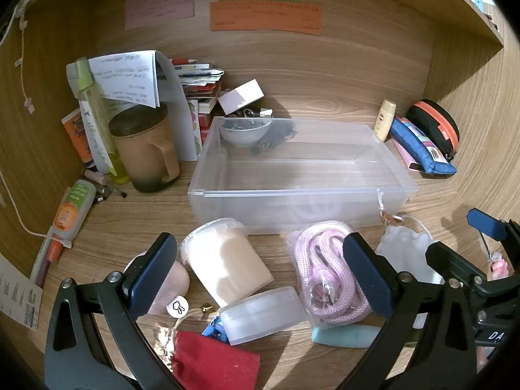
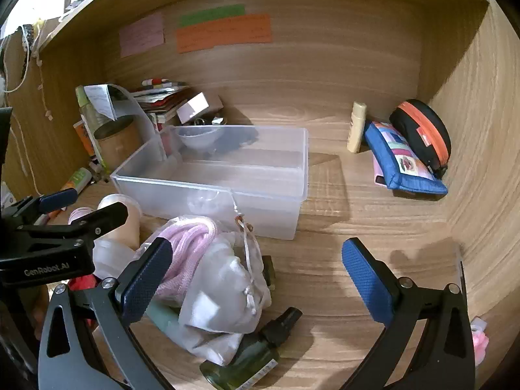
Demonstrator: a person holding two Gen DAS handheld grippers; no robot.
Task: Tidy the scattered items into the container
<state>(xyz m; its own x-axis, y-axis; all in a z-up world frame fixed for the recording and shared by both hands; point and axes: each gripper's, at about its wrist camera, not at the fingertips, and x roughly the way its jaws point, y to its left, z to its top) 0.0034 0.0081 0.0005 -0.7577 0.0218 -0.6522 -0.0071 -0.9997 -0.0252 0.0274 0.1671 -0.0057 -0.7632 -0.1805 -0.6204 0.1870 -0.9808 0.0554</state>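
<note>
A clear plastic bin (image 1: 302,191) (image 2: 211,191) stands on the wooden desk and looks empty inside. In front of it lie a cream tub (image 1: 227,260), a round clear jar (image 1: 263,313), a bagged pink rope (image 1: 325,273) (image 2: 191,237), a white drawstring pouch (image 1: 406,253) (image 2: 224,295), a red cloth pouch (image 1: 214,360), a mint tube (image 1: 344,336) and a dark green spray bottle (image 2: 250,354). My left gripper (image 1: 260,276) is open and empty above the tub and jar. My right gripper (image 2: 256,282) is open and empty above the pouch's right edge.
A brown mug (image 1: 146,149), bottles and papers crowd the back left. A white bowl (image 1: 245,131) sits behind the bin. A cream bottle (image 2: 356,126), blue pouch (image 2: 403,162) and black-orange case (image 2: 422,130) lean at the back right. Wooden walls enclose the desk.
</note>
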